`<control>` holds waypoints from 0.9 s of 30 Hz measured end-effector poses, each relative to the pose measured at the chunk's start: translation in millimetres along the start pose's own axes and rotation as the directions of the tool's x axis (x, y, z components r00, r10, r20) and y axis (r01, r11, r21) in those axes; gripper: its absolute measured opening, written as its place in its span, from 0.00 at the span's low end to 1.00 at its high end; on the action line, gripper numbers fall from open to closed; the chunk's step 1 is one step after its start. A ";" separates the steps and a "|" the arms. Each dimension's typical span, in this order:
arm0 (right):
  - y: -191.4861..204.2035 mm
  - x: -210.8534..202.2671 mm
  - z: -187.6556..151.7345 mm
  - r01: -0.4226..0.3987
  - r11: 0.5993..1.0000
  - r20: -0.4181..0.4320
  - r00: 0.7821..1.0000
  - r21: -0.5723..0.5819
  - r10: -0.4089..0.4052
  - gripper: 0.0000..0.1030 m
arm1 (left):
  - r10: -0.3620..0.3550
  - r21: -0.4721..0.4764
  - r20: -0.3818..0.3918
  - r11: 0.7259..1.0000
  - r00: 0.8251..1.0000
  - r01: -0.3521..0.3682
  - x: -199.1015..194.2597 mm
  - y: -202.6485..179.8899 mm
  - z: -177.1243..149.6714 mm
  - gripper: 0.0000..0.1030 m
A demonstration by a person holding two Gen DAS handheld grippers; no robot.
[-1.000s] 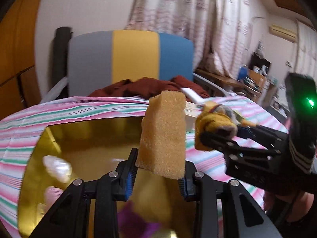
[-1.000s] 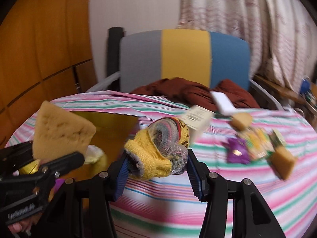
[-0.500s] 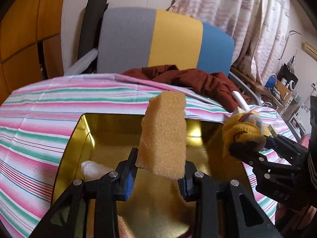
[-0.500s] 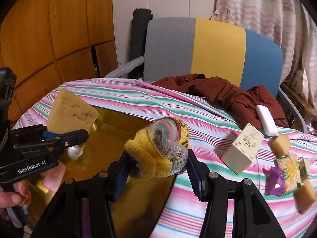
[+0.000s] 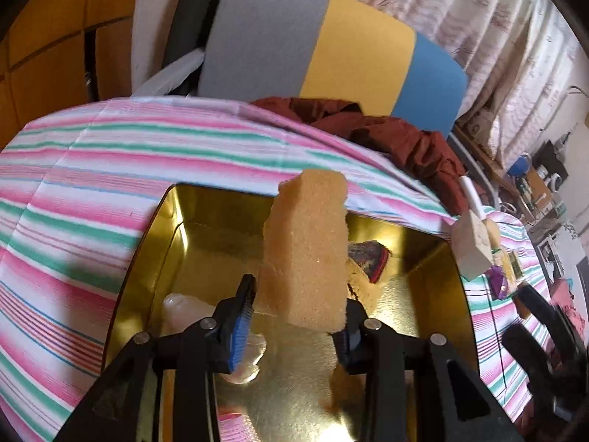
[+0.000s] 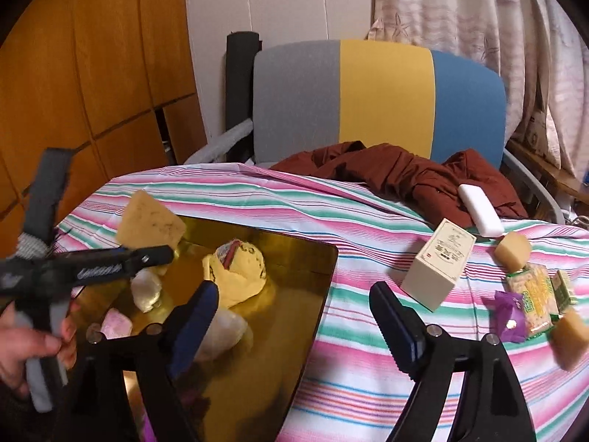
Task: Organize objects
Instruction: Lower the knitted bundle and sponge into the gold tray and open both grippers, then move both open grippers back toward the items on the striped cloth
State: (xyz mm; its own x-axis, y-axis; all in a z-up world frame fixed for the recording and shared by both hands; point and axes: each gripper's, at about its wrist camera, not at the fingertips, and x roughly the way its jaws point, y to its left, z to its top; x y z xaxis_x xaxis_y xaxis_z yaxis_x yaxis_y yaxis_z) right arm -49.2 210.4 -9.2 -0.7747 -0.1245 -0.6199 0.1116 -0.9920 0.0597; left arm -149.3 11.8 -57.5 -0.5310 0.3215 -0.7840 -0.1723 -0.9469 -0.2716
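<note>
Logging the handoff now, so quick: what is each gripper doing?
Left gripper: fingers have just been opening, sponge between them, leaning on the right one.
Right gripper: fingers have just opened, empty; yellow knit toy lies in gold tin.

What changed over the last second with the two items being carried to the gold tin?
The right gripper opened and dropped the yellow knitted pouch into the gold metal tin. The left gripper has just been opening, the tan sponge block still between its fingers. Tabletop items stayed put.
</note>
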 end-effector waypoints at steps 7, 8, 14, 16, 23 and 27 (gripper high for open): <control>-2.1 -19.2 -18.6 -0.025 0.999 0.010 1.000 0.035 0.025 0.83 | 0.038 -0.051 0.026 0.998 0.999 -0.036 -11.5 9.5 3.1 0.50; -4.1 -21.0 -21.4 -0.026 0.999 0.010 1.000 0.048 0.026 0.83 | 0.040 -0.067 0.042 0.997 0.998 -0.037 -16.1 11.0 3.0 0.50; -17.5 -26.2 -33.2 -0.014 0.995 -0.001 1.000 0.103 0.015 0.83 | 0.061 -0.120 0.123 0.992 0.991 -0.046 -40.1 9.7 -3.8 0.50; -23.1 -27.7 -36.7 -0.006 0.992 -0.004 1.000 0.128 0.007 0.83 | 0.053 -0.111 0.139 0.993 0.989 -0.038 -46.7 3.6 -9.0 0.50; -39.5 -36.2 -42.1 0.029 0.986 0.011 0.999 0.164 -0.031 0.83 | -0.026 -0.009 0.139 1.000 0.990 0.028 -53.9 -39.9 -32.8 0.50; -50.3 -40.8 -47.3 0.042 0.982 0.009 0.999 0.183 -0.044 0.83 | -0.112 0.045 0.109 0.993 0.988 0.107 -54.4 -69.0 -46.9 0.50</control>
State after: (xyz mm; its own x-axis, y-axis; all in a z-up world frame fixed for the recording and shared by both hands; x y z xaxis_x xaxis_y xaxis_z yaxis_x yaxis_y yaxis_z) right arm 6.2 266.5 -23.9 -0.7845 -0.0808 -0.6149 -0.0366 -0.9837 0.1760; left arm -69.6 60.1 -22.3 -0.5958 0.4222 -0.6831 -0.2652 -0.9064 -0.3289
